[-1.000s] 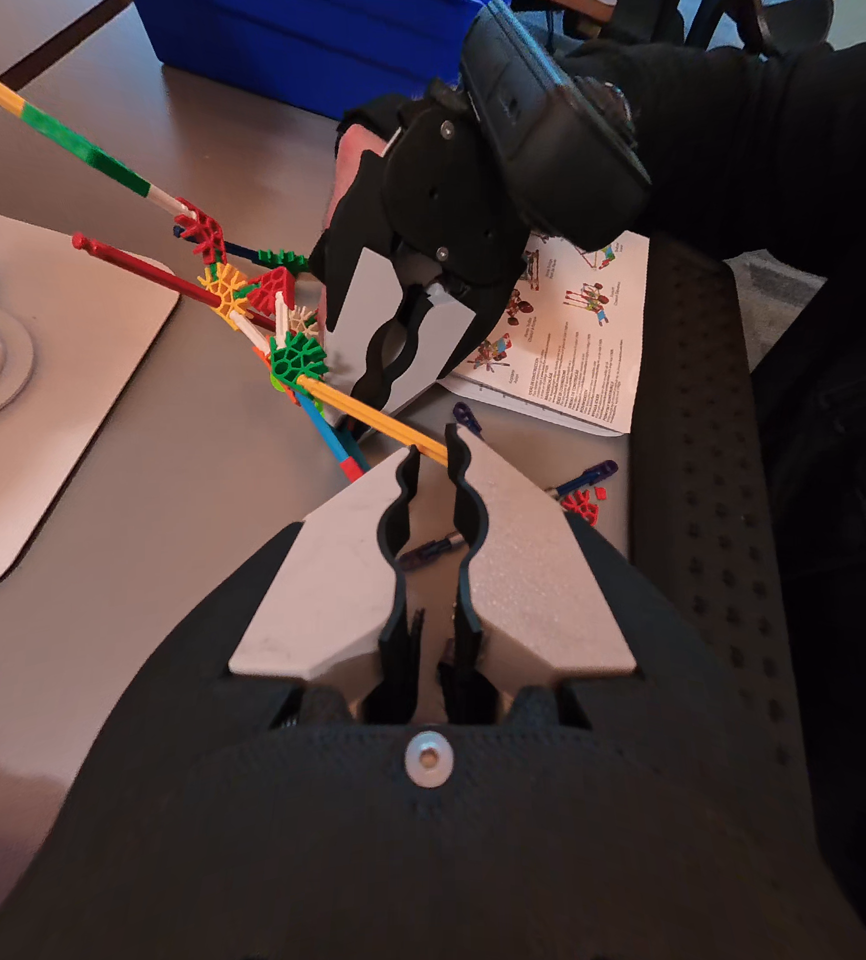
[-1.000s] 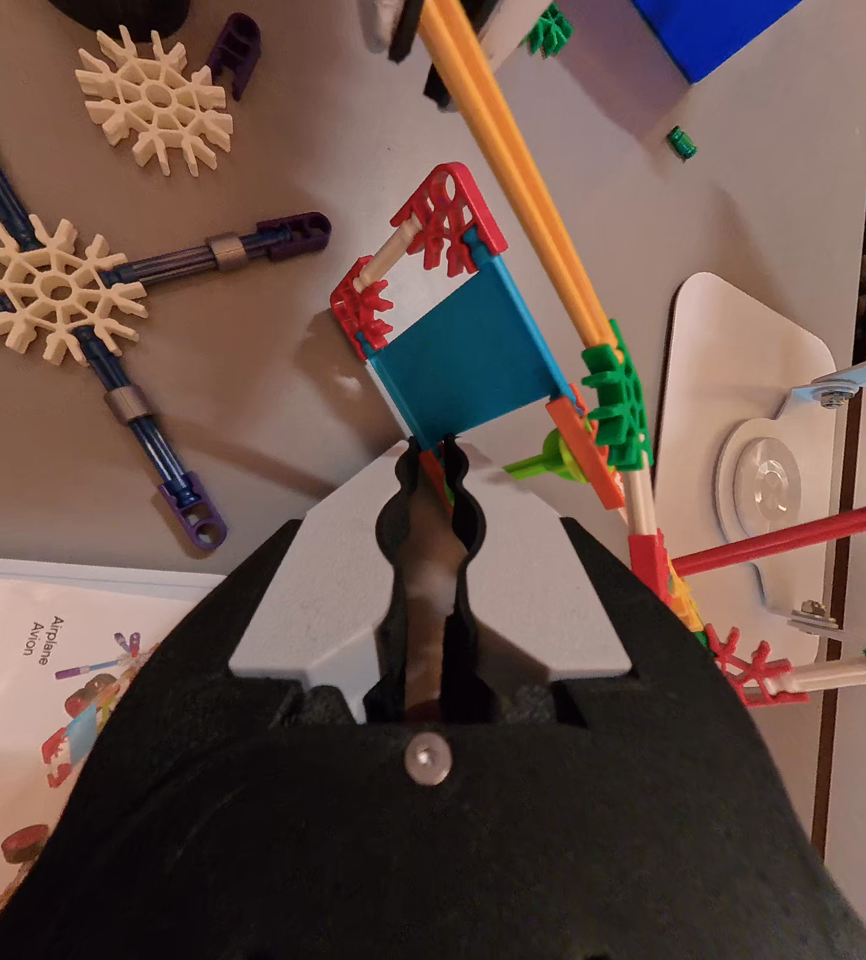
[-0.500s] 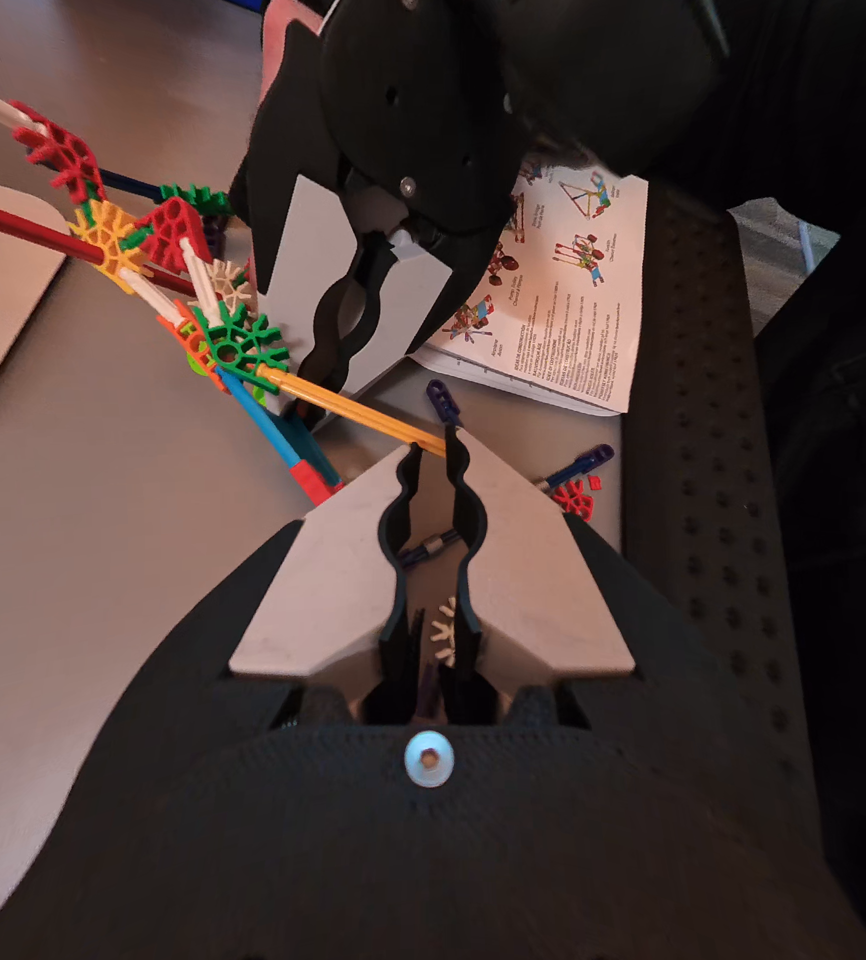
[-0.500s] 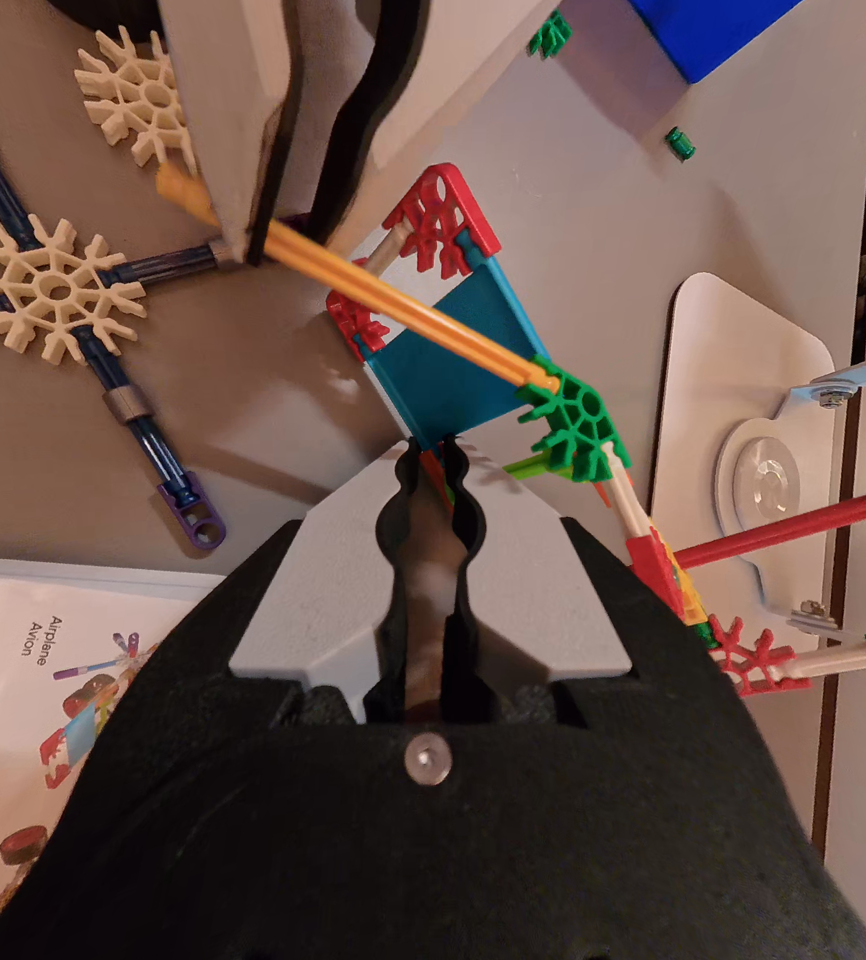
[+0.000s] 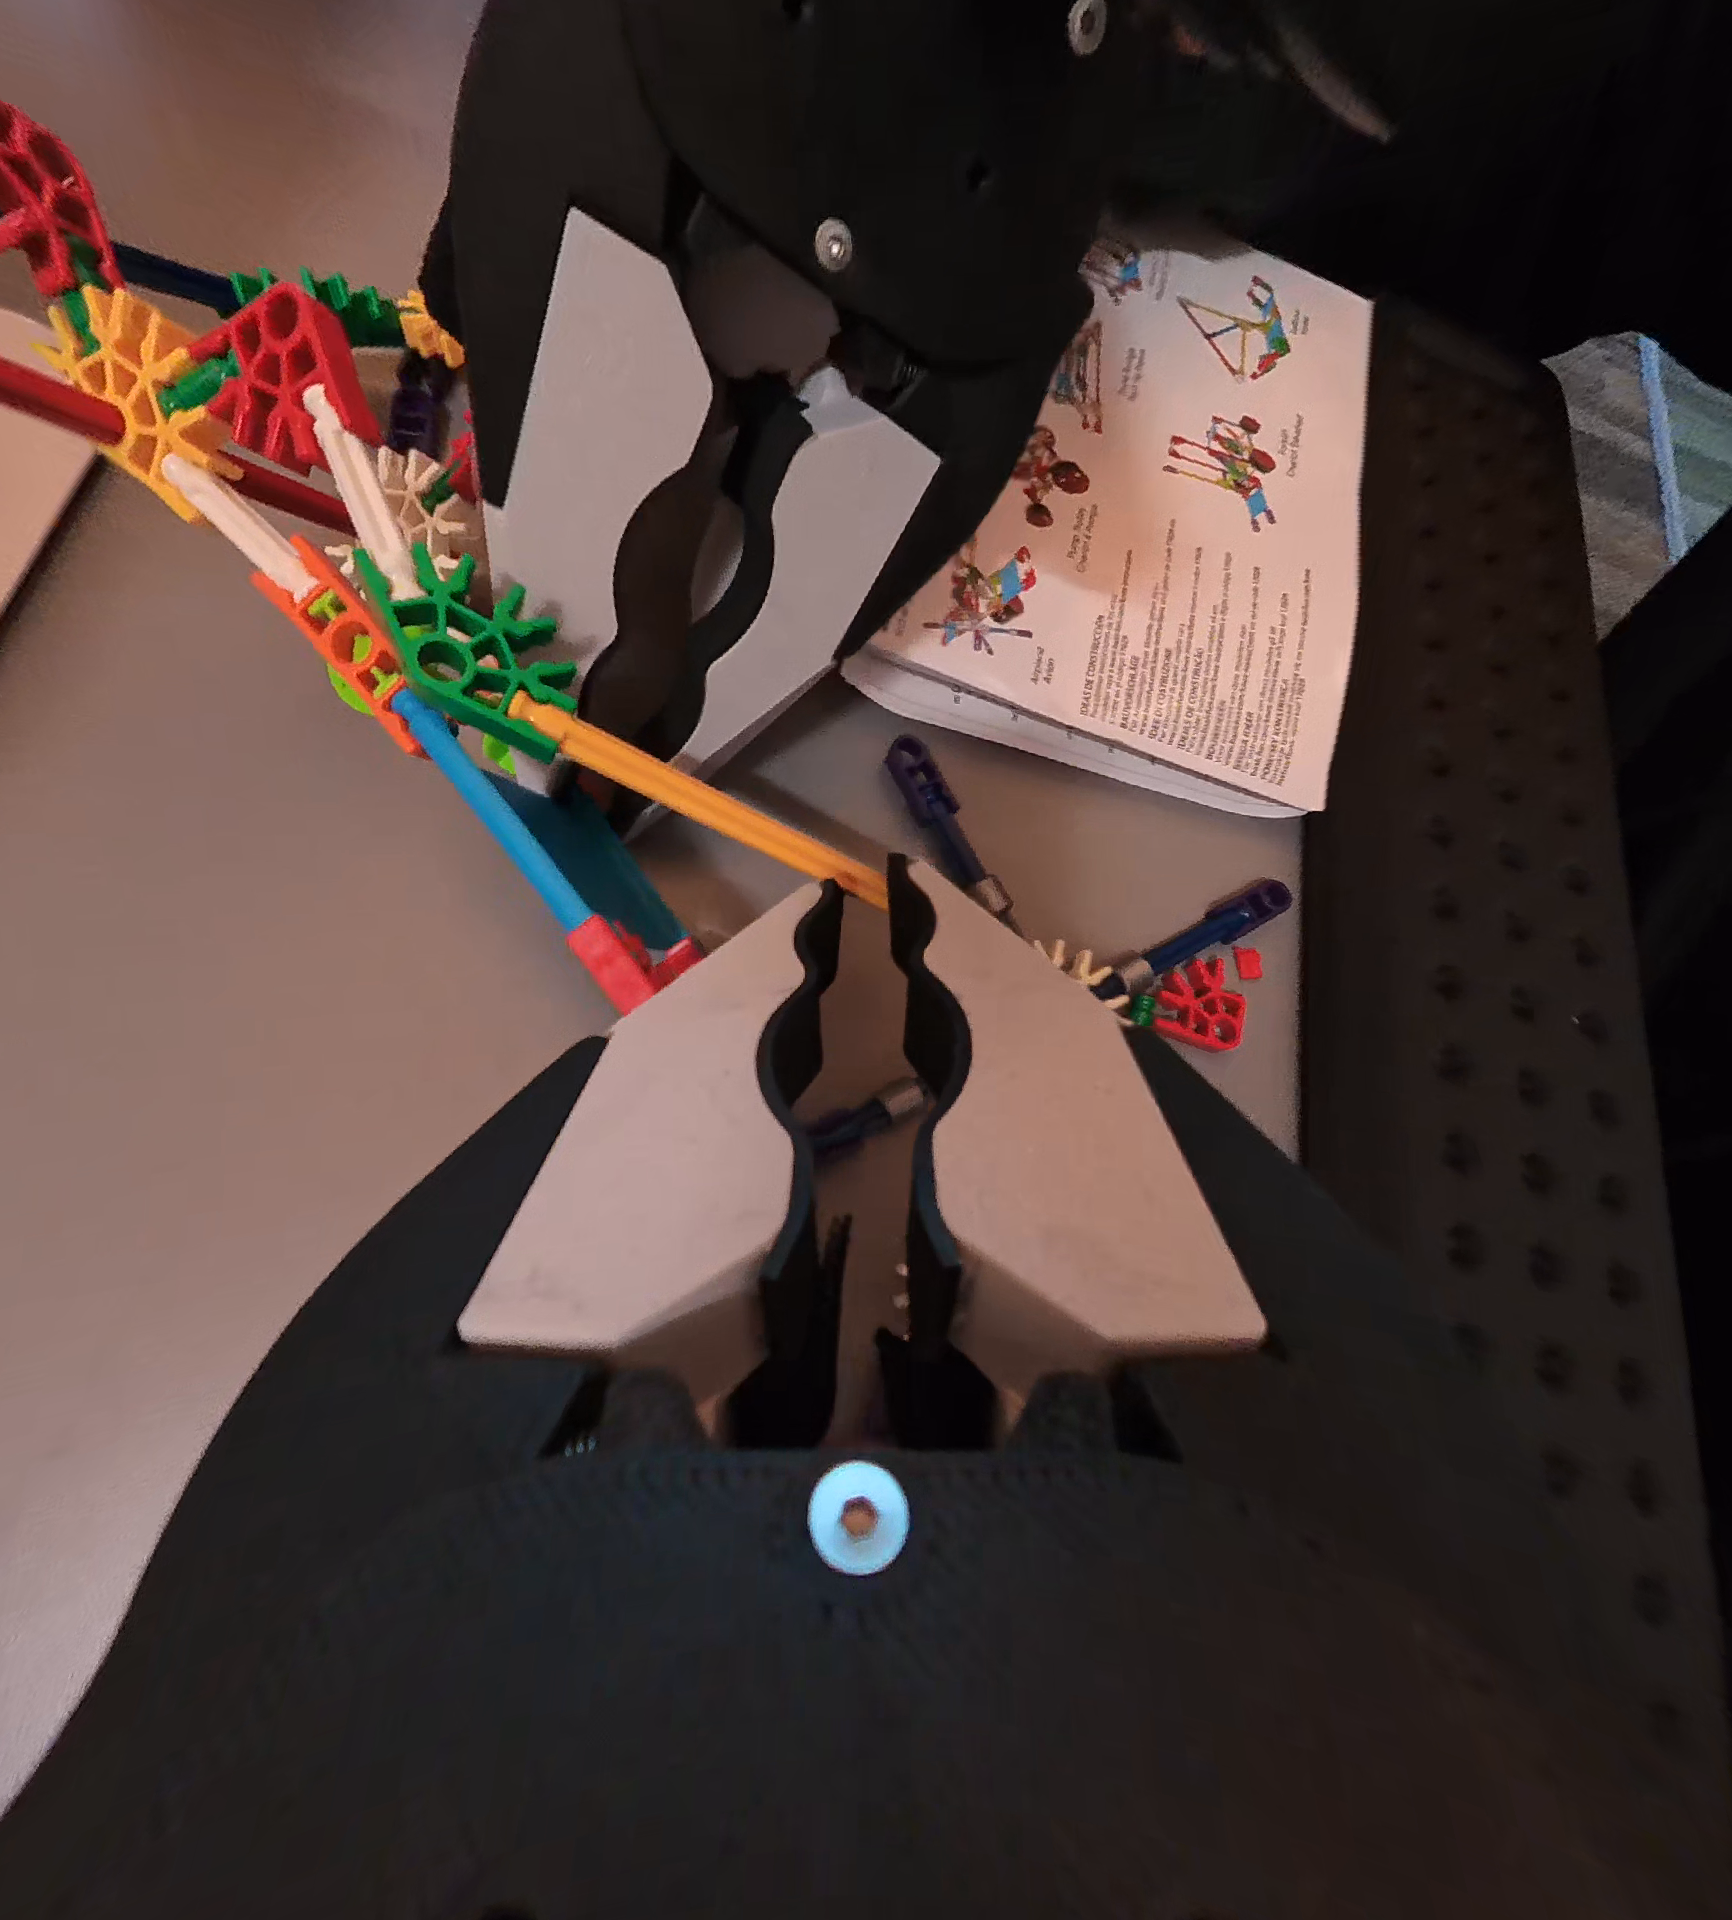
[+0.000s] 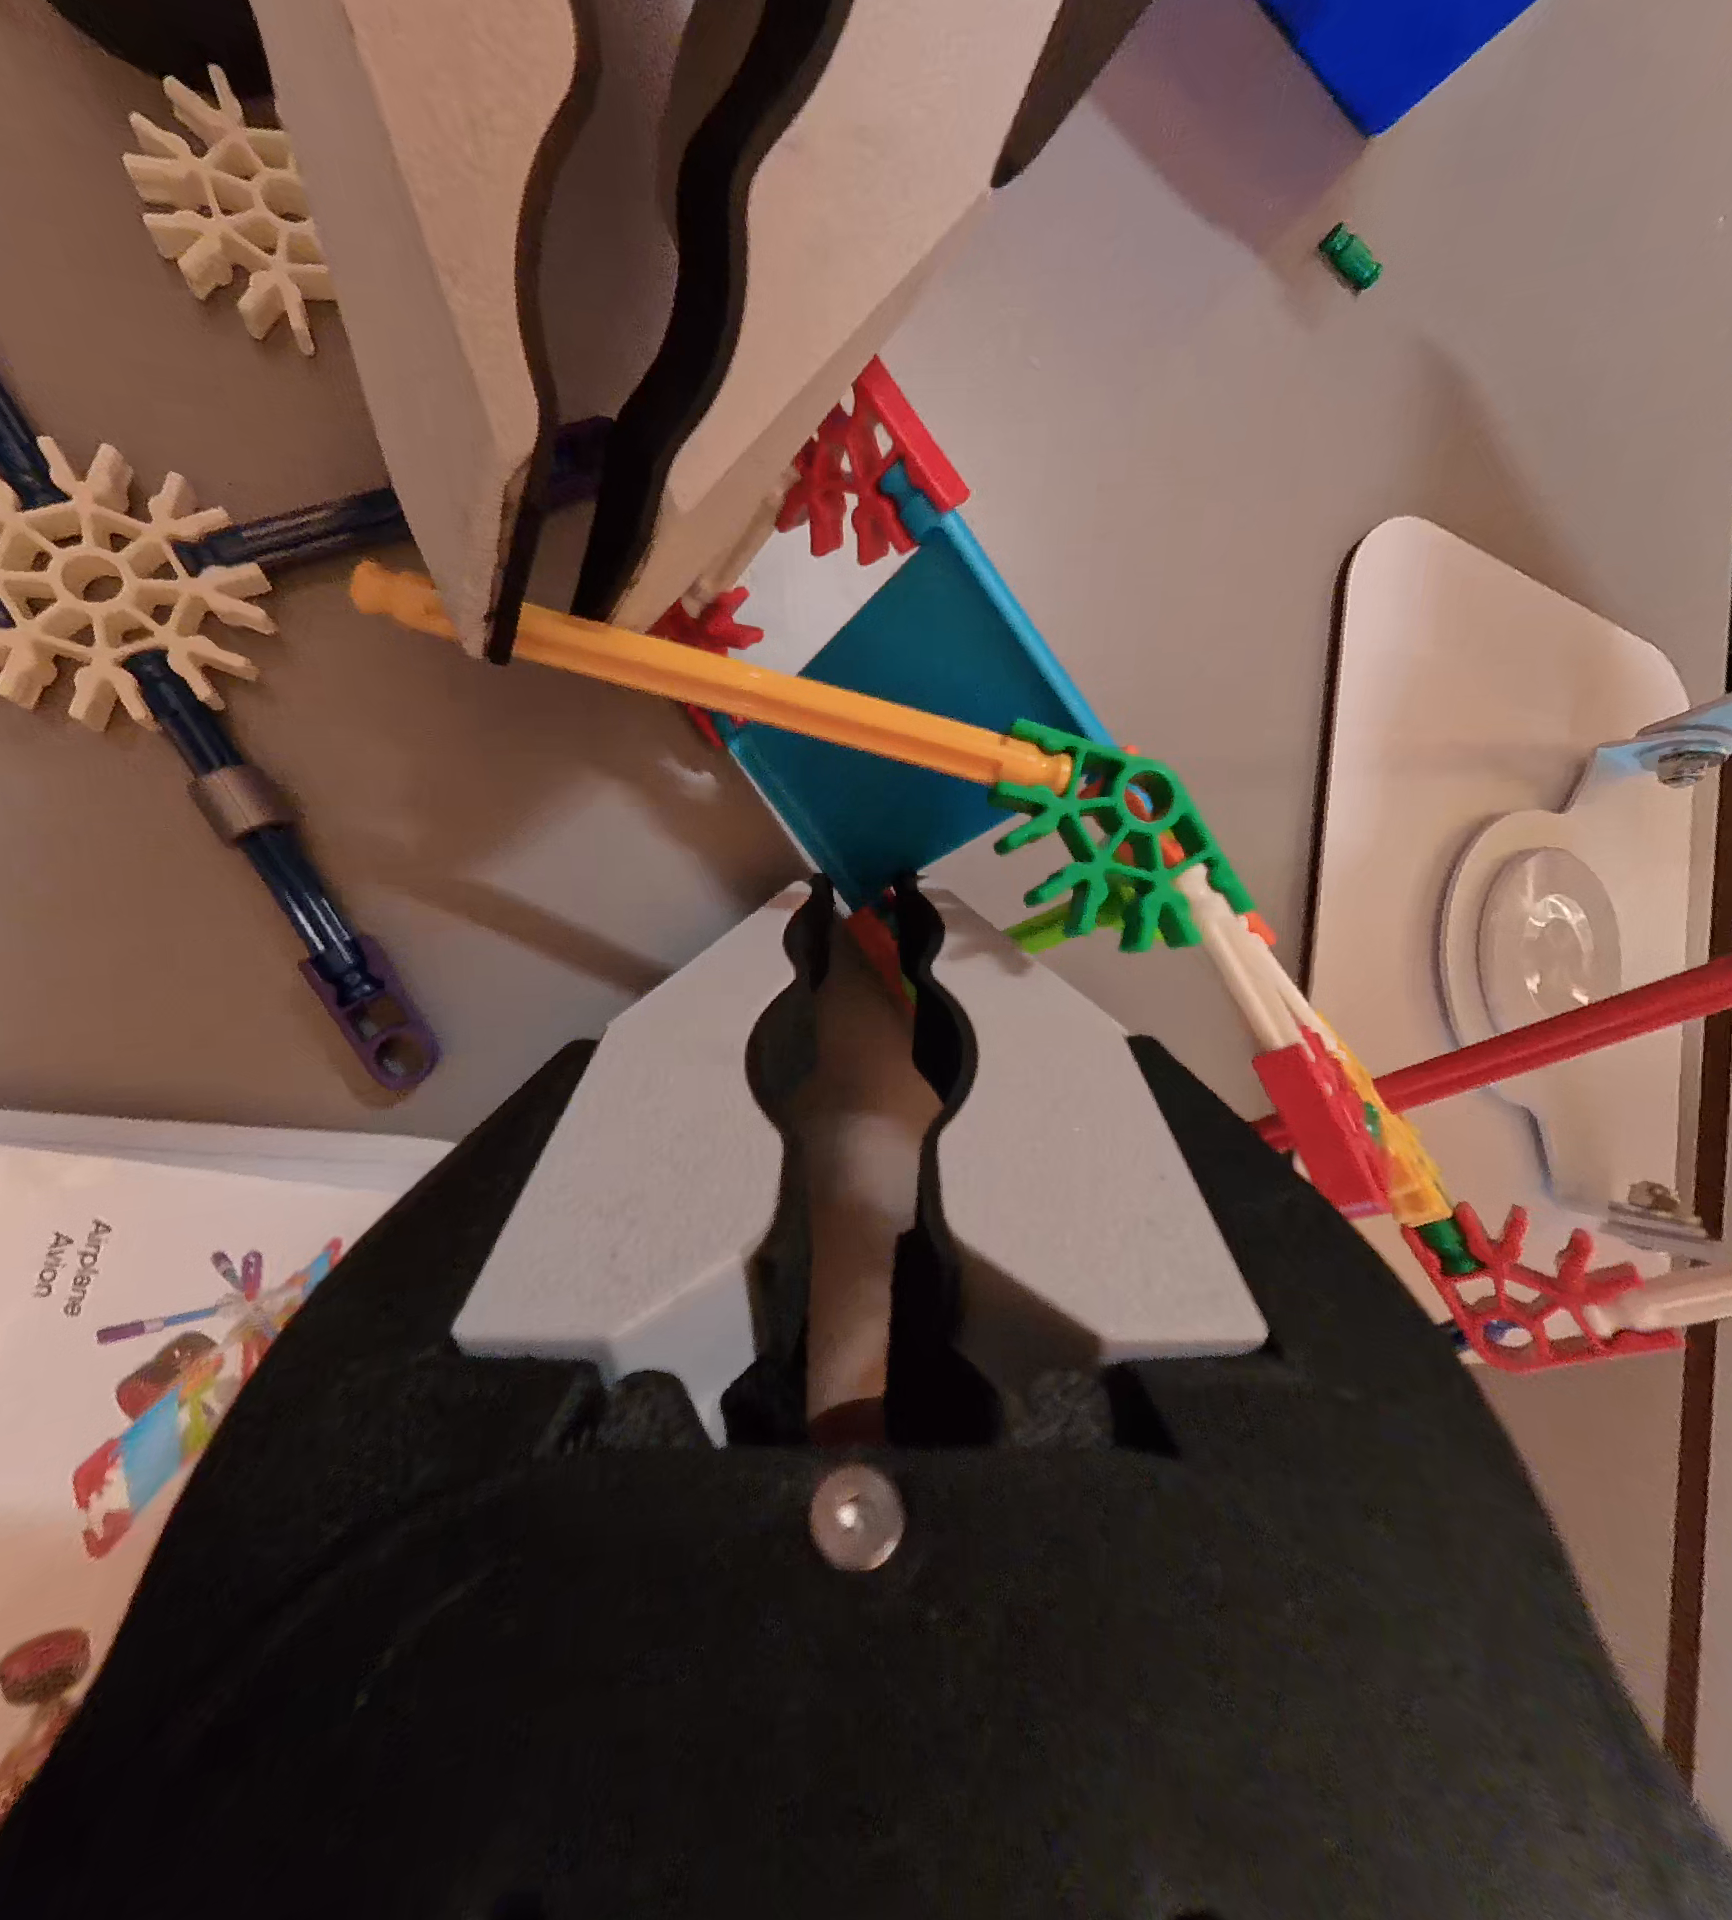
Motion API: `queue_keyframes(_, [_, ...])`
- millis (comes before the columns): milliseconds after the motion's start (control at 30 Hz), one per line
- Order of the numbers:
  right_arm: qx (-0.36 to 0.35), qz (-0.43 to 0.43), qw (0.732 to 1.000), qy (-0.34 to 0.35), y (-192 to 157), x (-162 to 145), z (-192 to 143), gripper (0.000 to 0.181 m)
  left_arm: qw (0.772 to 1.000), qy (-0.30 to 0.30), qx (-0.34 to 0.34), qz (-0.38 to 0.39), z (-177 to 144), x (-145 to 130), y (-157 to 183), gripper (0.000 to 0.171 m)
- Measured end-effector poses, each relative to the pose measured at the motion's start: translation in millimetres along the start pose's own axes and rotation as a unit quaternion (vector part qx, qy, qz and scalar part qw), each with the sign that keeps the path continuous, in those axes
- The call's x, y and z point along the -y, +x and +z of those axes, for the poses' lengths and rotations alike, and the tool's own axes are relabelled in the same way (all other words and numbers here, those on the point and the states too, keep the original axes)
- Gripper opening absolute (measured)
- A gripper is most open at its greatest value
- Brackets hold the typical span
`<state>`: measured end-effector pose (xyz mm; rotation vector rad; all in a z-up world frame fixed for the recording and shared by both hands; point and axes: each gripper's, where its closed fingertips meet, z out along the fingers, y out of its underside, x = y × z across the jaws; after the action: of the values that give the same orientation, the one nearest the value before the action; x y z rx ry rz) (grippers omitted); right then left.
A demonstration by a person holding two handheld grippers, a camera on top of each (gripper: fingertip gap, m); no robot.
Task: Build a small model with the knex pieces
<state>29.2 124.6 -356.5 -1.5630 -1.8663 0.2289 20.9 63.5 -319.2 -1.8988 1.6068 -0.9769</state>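
A toy model of coloured rods and connectors lies on the grey table. My left gripper (image 5: pixel 862 883) is shut on the free end of its yellow rod (image 5: pixel 696 795), which plugs into a green connector (image 5: pixel 457 655). My right gripper (image 6: pixel 862 899) is shut on the near corner of the model's blue panel (image 6: pixel 903 727), by a red connector. The right wrist view shows the left gripper (image 6: pixel 550 623) from above, pinching the yellow rod (image 6: pixel 758 686) across the panel. The left wrist view shows the right gripper (image 5: pixel 623 769) just beyond the rod. A red rod (image 6: pixel 1610 1008) sticks out to the right.
An instruction booklet (image 5: pixel 1153 540) lies behind the grippers. Cream snowflake connectors on dark blue rods (image 6: pixel 83 582) lie left of the model, with a loose red connector (image 5: pixel 1200 1003). A white stand base (image 6: pixel 1464 727), a blue bin (image 6: pixel 1381 52) and a black perforated strip (image 5: pixel 1464 935) border the area. The grippers' ends are close to 7 cm from one another.
My left gripper has swung the yellow rod round, so it now lies across the blue panel, and has come close to the right gripper. The right gripper has stayed put.
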Motion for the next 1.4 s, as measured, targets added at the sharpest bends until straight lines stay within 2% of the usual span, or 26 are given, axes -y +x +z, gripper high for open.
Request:
queue_keyframes(200, [-0.001, 0.007, 1.000, 0.000, 2, -1, 1, 0.010, 1.000, 0.003, 0.000, 0.003, 7, 2, 0, 0.006])
queue_keyframes(367, [0.004, 0.008, 1.000, 0.007, 0, 1, 1, 0.009, 1.000, -0.023, 0.010, 0.007, 22, -7, -3, 0.006])
queue_keyframes(600, [0.010, 0.006, 1.000, 0.002, -1, 1, -2, 0.015, 0.999, -0.025, 0.019, 0.007, 18, -8, -7, 0.007])
queue_keyframes(800, [0.019, 0.031, 0.999, 0.024, 10, 5, -27, 0.019, 0.999, -0.035, 0.024, 0.004, 11, -14, -11, 0.009])
queue_keyframes(967, [-0.023, 0.054, 0.998, 0.026, 38, 0, -53, 0.019, 0.999, -0.036, 0.025, 0.007, 6, -14, -11, 0.013])
queue_keyframes(1100, [-0.058, 0.080, 0.995, 0.012, 55, -9, -58, 0.028, 0.999, -0.037, 0.035, 0.015, 5, -13, -12, 0.012])
queue_keyframes(1200, [-0.064, 0.082, 0.995, -0.008, 58, -20, -53, 0.036, 0.997, -0.050, 0.051, 0.031, 6, -16, -13, 0.018])
queue_keyframes(1267, [-0.065, 0.090, 0.994, -0.016, 60, -26, -50, 0.043, 0.994, -0.057, 0.080, 0.045, 3, -17, -21, 0.020])
queue_keyframes(1400, [-0.070, 0.106, 0.992, -0.011, 66, -31, -49, 0.051, 0.994, -0.038, 0.090, 0.057, -1, -9, -22, 0.027])
